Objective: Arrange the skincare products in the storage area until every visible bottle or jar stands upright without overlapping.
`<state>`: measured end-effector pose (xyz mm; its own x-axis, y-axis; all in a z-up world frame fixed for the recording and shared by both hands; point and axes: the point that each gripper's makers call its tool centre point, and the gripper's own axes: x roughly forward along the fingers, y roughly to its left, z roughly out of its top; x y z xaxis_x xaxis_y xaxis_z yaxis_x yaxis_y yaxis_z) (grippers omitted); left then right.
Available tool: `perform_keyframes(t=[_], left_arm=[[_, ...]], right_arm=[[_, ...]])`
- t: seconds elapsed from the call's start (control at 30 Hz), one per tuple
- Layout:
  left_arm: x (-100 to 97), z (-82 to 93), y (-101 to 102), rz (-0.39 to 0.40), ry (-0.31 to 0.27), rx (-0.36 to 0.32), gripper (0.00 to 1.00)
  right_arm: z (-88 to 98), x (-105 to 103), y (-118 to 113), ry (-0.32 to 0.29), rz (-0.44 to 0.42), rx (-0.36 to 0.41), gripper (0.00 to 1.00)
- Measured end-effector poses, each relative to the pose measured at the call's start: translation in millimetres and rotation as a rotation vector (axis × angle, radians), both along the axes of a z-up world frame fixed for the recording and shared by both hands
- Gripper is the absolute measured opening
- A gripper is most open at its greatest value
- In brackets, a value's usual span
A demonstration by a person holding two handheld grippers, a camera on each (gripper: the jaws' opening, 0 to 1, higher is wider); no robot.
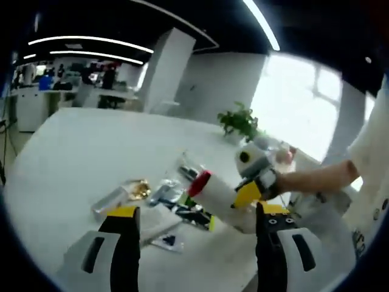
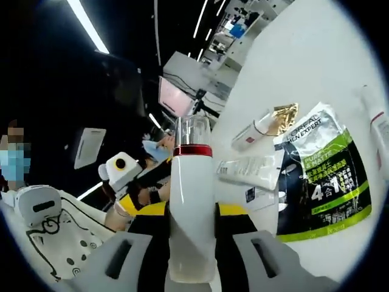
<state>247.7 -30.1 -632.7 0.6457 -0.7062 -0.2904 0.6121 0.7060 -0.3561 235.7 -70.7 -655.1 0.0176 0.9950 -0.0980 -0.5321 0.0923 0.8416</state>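
My right gripper (image 2: pixel 191 213) is shut on a white bottle (image 2: pixel 191 207) with a red band and a clear cap, and holds it off the table. In the left gripper view that bottle (image 1: pixel 216 193) hangs tilted, cap to the left, in the right gripper (image 1: pixel 252 191) above the pile. My left gripper (image 1: pixel 197 212) is open with nothing between its fingers, just short of the bottle. On the table lie a green-and-black pack (image 2: pixel 322 176), a white tube (image 2: pixel 249 170), a small tube (image 2: pixel 252 135) and a gold sachet (image 2: pixel 284 115).
The white table (image 1: pixel 79 146) stretches wide to the left and back. A potted plant (image 1: pixel 240 121) stands at its far edge. Another white tube (image 2: pixel 380 131) lies at the right. A clear gold-capped tube (image 1: pixel 118 194) lies left of the pile. A person's forearm (image 1: pixel 316 176) reaches in.
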Motion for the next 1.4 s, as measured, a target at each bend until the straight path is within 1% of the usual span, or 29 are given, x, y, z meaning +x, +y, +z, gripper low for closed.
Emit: perform_keyframes(t=[0.07, 0.13, 0.2, 0.23, 0.3, 0.37, 0.47, 0.5, 0.53, 0.67, 0.77, 0.8, 0.83, 0.87, 0.93, 1.17, 1.2, 1.23, 1.3, 1.37, 1.4], left_arm=[[0.7, 0.9, -4, -0.007, 0.006, -0.028, 0.71], [0.4, 3.5, -9, -0.015, 0.004, -0.058, 0.71], [-1.0, 8.5, -16, -0.035, 0.029, -0.128, 0.69], [-0.4, 8.9, -17, -0.036, 0.031, -0.137, 0.68], [1.1, 7.3, -20, -0.035, 0.027, -0.131, 0.67], [2.9, 4.3, -22, -0.038, 0.041, -0.137, 0.67], [2.8, 10.4, -27, -0.053, 0.038, -0.199, 0.58], [2.9, 15.6, -29, -0.057, 0.035, -0.245, 0.57], [3.0, 15.5, -29, -0.056, 0.048, -0.257, 0.56], [3.6, 15.1, -33, -0.066, 0.048, -0.259, 0.52], [1.4, 24.2, -39, -0.083, 0.047, -0.326, 0.47], [1.5, 27.2, -40, -0.08, 0.046, -0.345, 0.42], [2.7, 29.1, -39, -0.067, 0.062, -0.371, 0.39], [4.1, 30.0, -38, -0.068, 0.054, -0.374, 0.37], [3.4, 30.5, -39, -0.073, 0.058, -0.373, 0.34], [3.9, 32.8, -41, -0.084, 0.057, -0.387, 0.33], [3.7, 32.5, -42, -0.088, 0.066, -0.392, 0.33], [1.9, 31.1, -44, -0.093, 0.101, -0.4, 0.33], [2.9, 28.8, -45, -0.112, 0.102, -0.383, 0.33], [2.1, 26.8, -48, -0.124, 0.114, -0.38, 0.32], [2.3, 26.3, -47, -0.127, 0.111, -0.379, 0.32]], right_arm=[[4.0, -3, 1, 0.005, 0.002, 0.021, 0.26], [5.1, -4, 1, -0.015, -0.001, 0.025, 0.26], [3.8, -6, 2, -0.024, 0.007, 0.025, 0.26], [3.3, -7, 2, -0.028, 0.008, 0.028, 0.26], [4.9, -11, 3, -0.036, 0.022, 0.044, 0.27], [7.8, -15, 6, -0.045, 0.031, 0.062, 0.27], [12.3, -19, 9, -0.065, 0.034, 0.087, 0.27], [13.4, -20, 10, -0.066, 0.036, 0.091, 0.27], [15.3, -21, 11, -0.071, 0.036, 0.098, 0.27], [21.1, -25, 15, -0.089, 0.045, 0.126, 0.27], [23.9, -28, 16, -0.103, 0.054, 0.135, 0.27], [25.3, -30, 17, -0.11, 0.058, 0.138, 0.27], [25.7, -31, 17, -0.112, 0.061, 0.14, 0.27], [27.2, -32, 17, -0.119, 0.065, 0.145, 0.27], [28.8, -33, 18, -0.124, 0.067, 0.148, 0.27], [31.1, -31, 15, -0.14, 0.046, 0.154, 0.27], [31.2, -31, 15, -0.144, 0.044, 0.153, 0.27], [30.5, -32, 14, -0.148, 0.045, 0.147, 0.27], [27.7, -33, 13, -0.167, 0.044, 0.128, 0.27], [26.2, -34, 12, -0.176, 0.043, 0.119, 0.27], [25.5, -34, 11, -0.182, 0.039, 0.115, 0.27]])
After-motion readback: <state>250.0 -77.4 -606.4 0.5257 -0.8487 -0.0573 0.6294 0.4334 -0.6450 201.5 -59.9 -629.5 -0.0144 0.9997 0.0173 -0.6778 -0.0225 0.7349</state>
